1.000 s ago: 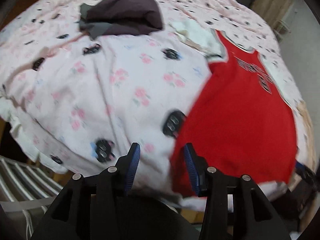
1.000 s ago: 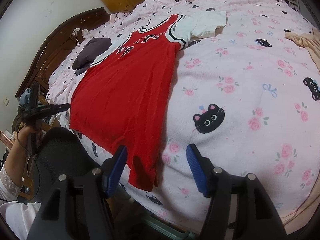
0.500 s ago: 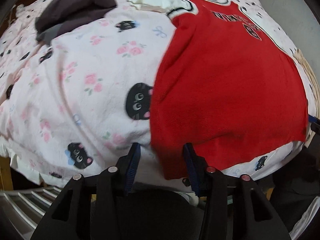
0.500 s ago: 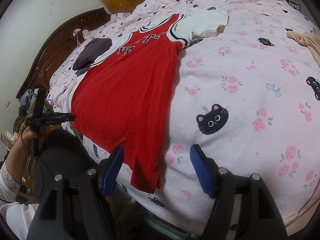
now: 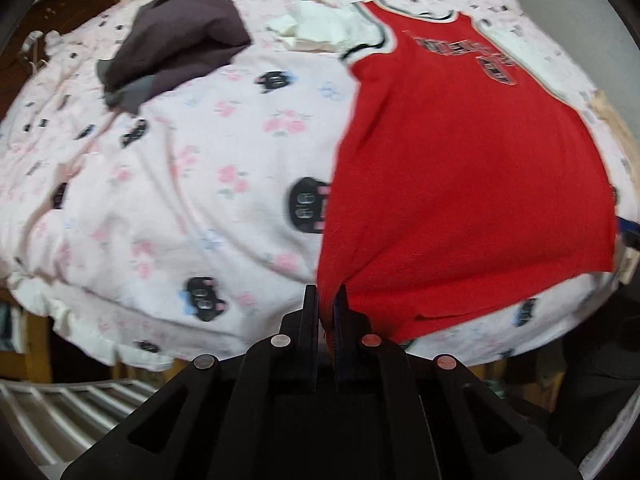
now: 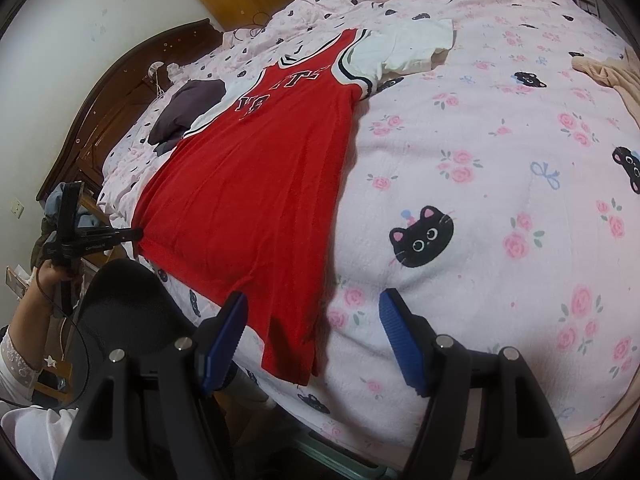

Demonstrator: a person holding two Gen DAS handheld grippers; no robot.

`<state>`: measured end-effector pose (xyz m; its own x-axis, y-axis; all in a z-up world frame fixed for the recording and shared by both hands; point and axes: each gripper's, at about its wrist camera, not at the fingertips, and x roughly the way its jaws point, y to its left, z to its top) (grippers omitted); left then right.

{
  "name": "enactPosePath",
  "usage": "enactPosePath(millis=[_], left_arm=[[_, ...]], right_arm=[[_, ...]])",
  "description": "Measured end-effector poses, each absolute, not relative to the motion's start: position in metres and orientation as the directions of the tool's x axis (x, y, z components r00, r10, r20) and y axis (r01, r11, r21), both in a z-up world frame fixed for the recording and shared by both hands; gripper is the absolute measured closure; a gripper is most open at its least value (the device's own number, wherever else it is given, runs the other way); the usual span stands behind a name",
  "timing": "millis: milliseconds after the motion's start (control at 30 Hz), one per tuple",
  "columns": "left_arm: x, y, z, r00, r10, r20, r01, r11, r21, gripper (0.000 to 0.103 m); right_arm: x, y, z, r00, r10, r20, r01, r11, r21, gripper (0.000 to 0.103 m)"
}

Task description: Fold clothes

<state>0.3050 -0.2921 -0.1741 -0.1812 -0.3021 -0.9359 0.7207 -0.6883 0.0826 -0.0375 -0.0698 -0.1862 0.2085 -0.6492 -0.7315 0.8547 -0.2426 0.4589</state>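
A red basketball jersey (image 5: 460, 168) lies flat on the pink cat-print bedspread (image 5: 180, 184), collar at the far end. My left gripper (image 5: 325, 300) is shut on the jersey's near left hem corner. In the right wrist view the jersey (image 6: 260, 184) runs from the headboard side to the bed's front edge, and the left gripper (image 6: 134, 234) shows pinching its left hem corner. My right gripper (image 6: 314, 320) is open, its blue pads either side of the jersey's right hem corner (image 6: 292, 360), which hangs over the edge.
A dark purple garment (image 5: 176, 44) lies bunched at the far left of the bed. A white garment (image 5: 324, 28) lies under the jersey's shoulder. A beige garment (image 6: 608, 76) lies at the bed's right. A dark wooden headboard (image 6: 120, 100) stands behind.
My left gripper has closed on the jersey's left hem corner; it was open half a second ago. My right gripper has crept slightly nearer the right hem corner and stays open.
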Motion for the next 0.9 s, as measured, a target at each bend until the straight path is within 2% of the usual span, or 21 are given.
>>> enactPosePath(millis=[100, 200, 433, 467, 533, 567, 600, 733, 900], left_arm=[[0.305, -0.300, -0.191, -0.115, -0.290, -0.950, 0.735, -0.668, 0.115, 0.100], [0.308, -0.303, -0.198, -0.135, -0.268, -0.954, 0.746, -0.662, 0.080, 0.100], [0.318, -0.305, -0.171, -0.241, -0.334, -0.911, 0.784, -0.621, 0.020, 0.100], [0.318, -0.304, -0.163, -0.272, -0.347, -0.898, 0.785, -0.620, 0.001, 0.098], [0.316, -0.304, -0.149, -0.321, -0.364, -0.874, 0.785, -0.618, -0.031, 0.087], [0.314, -0.305, -0.141, -0.344, -0.375, -0.861, 0.784, -0.619, -0.043, 0.075], [0.314, -0.307, -0.131, -0.372, -0.381, -0.847, 0.776, -0.629, -0.057, 0.072], [0.290, -0.326, -0.115, -0.449, -0.361, -0.817, 0.750, -0.649, -0.125, 0.072], [0.268, -0.373, -0.127, -0.485, -0.335, -0.808, 0.773, -0.597, -0.216, 0.072]], right_arm=[[-0.039, -0.069, -0.184, 0.213, -0.653, -0.727, 0.850, -0.243, 0.468, 0.033], [-0.036, -0.068, -0.182, 0.213, -0.654, -0.726, 0.855, -0.234, 0.463, 0.033], [-0.029, -0.072, -0.182, 0.244, -0.642, -0.727, 0.860, -0.203, 0.468, 0.033], [-0.028, -0.073, -0.182, 0.243, -0.641, -0.728, 0.863, -0.199, 0.464, 0.033], [-0.025, -0.075, -0.180, 0.240, -0.639, -0.731, 0.869, -0.193, 0.455, 0.033], [-0.024, -0.076, -0.180, 0.235, -0.638, -0.733, 0.872, -0.195, 0.449, 0.033], [-0.024, -0.076, -0.179, 0.230, -0.638, -0.735, 0.874, -0.196, 0.444, 0.033], [-0.026, -0.076, -0.168, 0.199, -0.650, -0.733, 0.883, -0.206, 0.422, 0.033], [-0.021, -0.086, -0.140, 0.176, -0.668, -0.723, 0.905, -0.179, 0.386, 0.033]])
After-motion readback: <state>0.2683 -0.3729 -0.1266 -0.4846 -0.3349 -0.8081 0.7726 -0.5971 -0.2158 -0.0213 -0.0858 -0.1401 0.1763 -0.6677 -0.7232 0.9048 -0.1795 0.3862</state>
